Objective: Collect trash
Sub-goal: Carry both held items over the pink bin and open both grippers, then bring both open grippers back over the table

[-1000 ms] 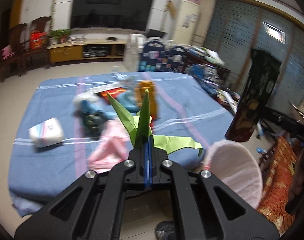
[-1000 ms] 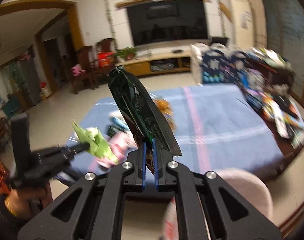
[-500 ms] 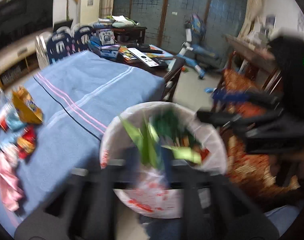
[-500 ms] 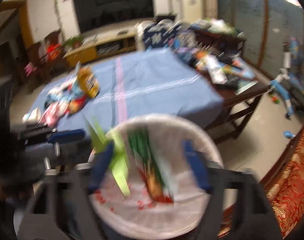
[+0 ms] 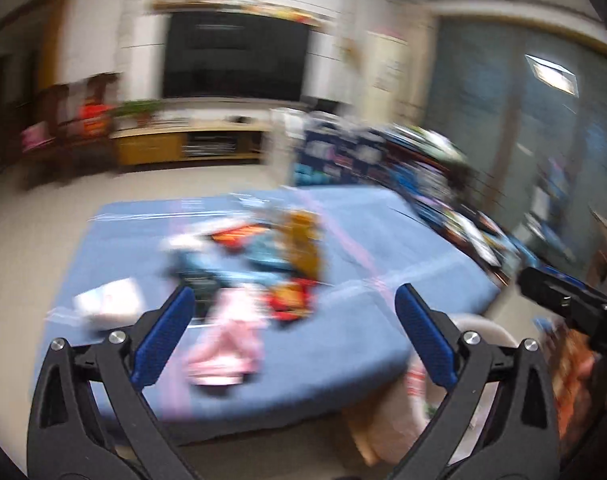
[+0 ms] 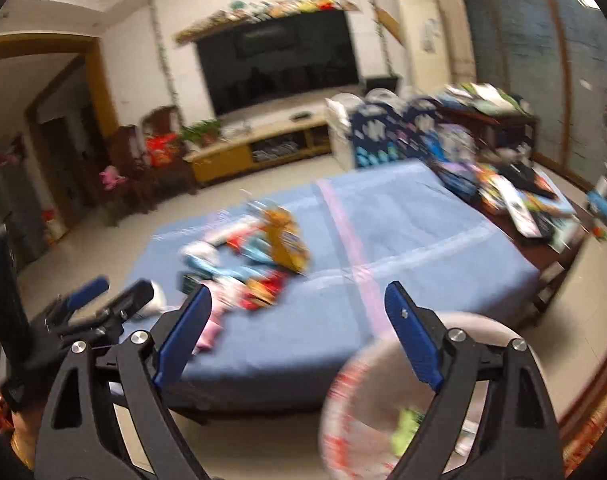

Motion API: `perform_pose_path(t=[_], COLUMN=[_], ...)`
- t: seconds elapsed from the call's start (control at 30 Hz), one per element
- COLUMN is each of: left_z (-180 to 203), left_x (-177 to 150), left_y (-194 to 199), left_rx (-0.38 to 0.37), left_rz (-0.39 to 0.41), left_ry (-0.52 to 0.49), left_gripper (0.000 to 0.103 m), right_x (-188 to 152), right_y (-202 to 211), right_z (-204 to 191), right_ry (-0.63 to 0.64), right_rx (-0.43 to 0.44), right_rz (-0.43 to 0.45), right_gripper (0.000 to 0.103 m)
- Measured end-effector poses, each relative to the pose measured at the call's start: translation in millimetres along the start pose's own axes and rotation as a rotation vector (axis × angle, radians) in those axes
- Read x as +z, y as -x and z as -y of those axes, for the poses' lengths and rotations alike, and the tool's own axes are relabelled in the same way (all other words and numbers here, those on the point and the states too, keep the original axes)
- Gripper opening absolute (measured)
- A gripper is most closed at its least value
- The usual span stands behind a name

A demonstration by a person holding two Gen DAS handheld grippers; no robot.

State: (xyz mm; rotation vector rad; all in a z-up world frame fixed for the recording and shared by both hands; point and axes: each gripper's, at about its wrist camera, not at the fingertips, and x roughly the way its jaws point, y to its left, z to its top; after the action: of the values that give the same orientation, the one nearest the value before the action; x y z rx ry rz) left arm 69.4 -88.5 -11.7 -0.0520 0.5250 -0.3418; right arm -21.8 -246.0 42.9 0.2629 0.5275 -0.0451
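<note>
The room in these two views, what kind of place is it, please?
Most likely a home living room. A large dark television hangs on the wall above a long low cabinet, with a potted plant on it. A table under a blue cloth holds snack wrappers.

This is a home living room. A large dark television (image 6: 277, 62) hangs on the white back wall at upper centre of the right wrist view, with a row of colourful small items on the ledge above it. Below it runs a low yellow-wood media cabinet (image 6: 259, 148) with a potted plant (image 6: 201, 130) at its left end. Dark wooden chairs (image 6: 159, 152) stand at left, beside a doorway. In the middle sits a low table under a blue cloth (image 6: 403, 236), and at right a dark side table (image 6: 519, 200) is piled with books and packets.
</note>
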Motion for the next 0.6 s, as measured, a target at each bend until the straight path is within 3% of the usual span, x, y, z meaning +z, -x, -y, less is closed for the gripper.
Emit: perform_pose_path(t=[0.13,0.27,0.3,0.5,0.6], left_z=[-52,-77,-79,-89,-86], left_x=[0,-12,-13,-20,-25], left_y=[32,52,52,36,34], left_rx=[0.168,0.293,0.3,0.298,0.3], left_rz=[0.028,0.007,-0.005,-0.087,-0.09], left_ry=[0.149,0.187,0.19,0.213,0.2], left_gripper=[0.1,0.1,0.1,0.1,0.1], right_x=[5,-20,-19,-16,-17], right_y=[-16,-30,-36,-40,-40], right_z=[-56,-88,-89,-61,-57], right_ry=[0.02,0.158,0.142,0.011,-0.012], right_rx=[0.137,0.119,0.105,0.107,0.099], right_rz=[0.023,0.061,0.017,-0.004,-0.01], right_gripper=[0.09,0.091,0.091,0.093,0.093])
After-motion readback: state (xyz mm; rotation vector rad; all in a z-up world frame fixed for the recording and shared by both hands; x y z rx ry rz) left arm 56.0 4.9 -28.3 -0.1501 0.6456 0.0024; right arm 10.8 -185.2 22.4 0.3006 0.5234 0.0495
